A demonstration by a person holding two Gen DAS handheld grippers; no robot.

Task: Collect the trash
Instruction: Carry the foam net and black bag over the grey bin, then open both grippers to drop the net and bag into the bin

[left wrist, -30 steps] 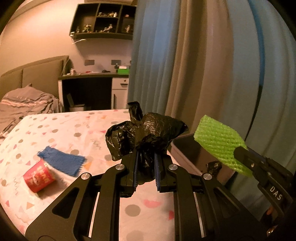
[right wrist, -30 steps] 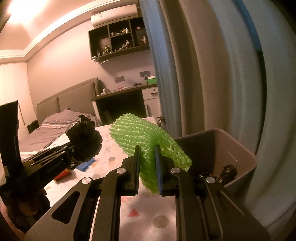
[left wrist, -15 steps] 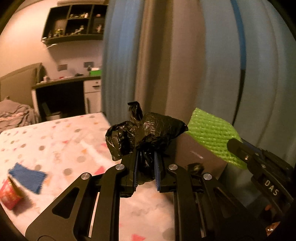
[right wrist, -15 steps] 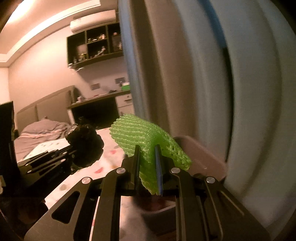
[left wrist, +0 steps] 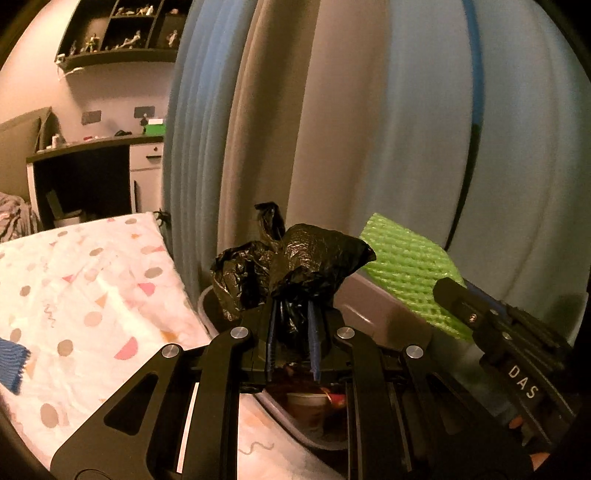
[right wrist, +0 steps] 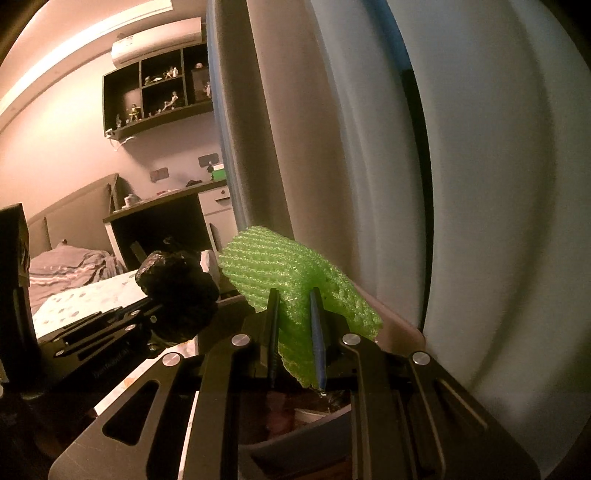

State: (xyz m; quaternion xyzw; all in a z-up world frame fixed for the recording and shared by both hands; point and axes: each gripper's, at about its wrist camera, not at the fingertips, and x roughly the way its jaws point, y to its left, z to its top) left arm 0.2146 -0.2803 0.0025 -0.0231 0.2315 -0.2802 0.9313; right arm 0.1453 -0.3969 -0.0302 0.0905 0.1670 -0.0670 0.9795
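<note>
My left gripper (left wrist: pixel 291 332) is shut on a crumpled black plastic bag (left wrist: pixel 291 266), held over the grey bin (left wrist: pixel 384 314) beside the bed. In the right wrist view my right gripper (right wrist: pixel 295 328) is shut on a green foam net (right wrist: pixel 280 273), also above the bin (right wrist: pixel 391 325). The black bag (right wrist: pixel 177 291) and left gripper (right wrist: pixel 155 317) show to its left. The green net (left wrist: pixel 406 266) and right gripper (left wrist: pixel 443 291) appear at the right in the left wrist view. Trash, including a pale cup (left wrist: pixel 306 406), lies inside the bin.
The bed with a dotted sheet (left wrist: pixel 92 295) lies left of the bin, a blue cloth (left wrist: pixel 11 362) on it at the edge. Curtains (left wrist: pixel 332 129) hang close behind the bin. A desk (left wrist: pixel 92 162) and a wall shelf (left wrist: pixel 122 33) stand far back.
Both grippers have swung right, off the bed and over the bin, each keeping its load. The red can has left the left wrist view and the curtains now fill it.
</note>
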